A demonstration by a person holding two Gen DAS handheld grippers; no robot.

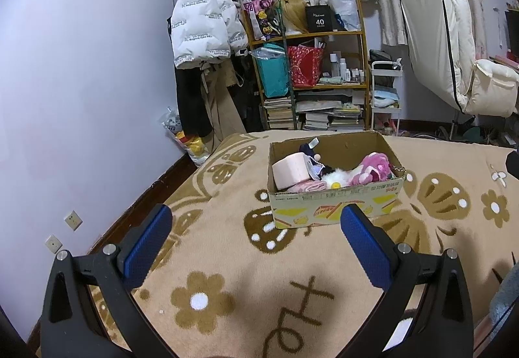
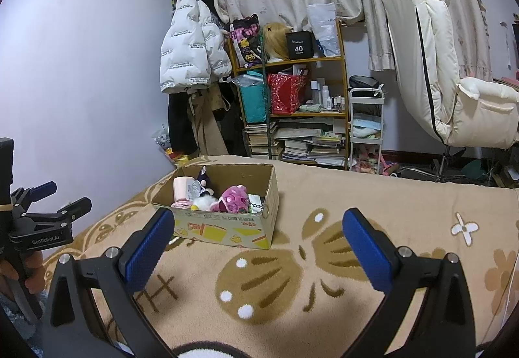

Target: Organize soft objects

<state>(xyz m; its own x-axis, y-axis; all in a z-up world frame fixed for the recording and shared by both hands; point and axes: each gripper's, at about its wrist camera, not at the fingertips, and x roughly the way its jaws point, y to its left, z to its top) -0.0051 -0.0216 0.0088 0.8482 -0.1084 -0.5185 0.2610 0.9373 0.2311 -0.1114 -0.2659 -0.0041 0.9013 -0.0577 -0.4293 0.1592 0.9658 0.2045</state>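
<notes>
While both my tongs, left (image 1: 256, 225) and right (image 2: 258, 228), gape empty, cardboard box (image 1: 337, 205) at 12 o'clock, pink plush (image 1: 376, 168) inside, "GenRobot.AI" on left tong.

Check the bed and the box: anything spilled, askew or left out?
Nothing stands out. The cardboard box sits upright on the blanket, with the soft toys all inside it. No loose toy shows on the blanket. Left gripper and right gripper are both open and empty.

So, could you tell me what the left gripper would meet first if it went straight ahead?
Probably the cardboard box: the open left gripper points at its printed front wall, with only bare blanket between them.
</notes>
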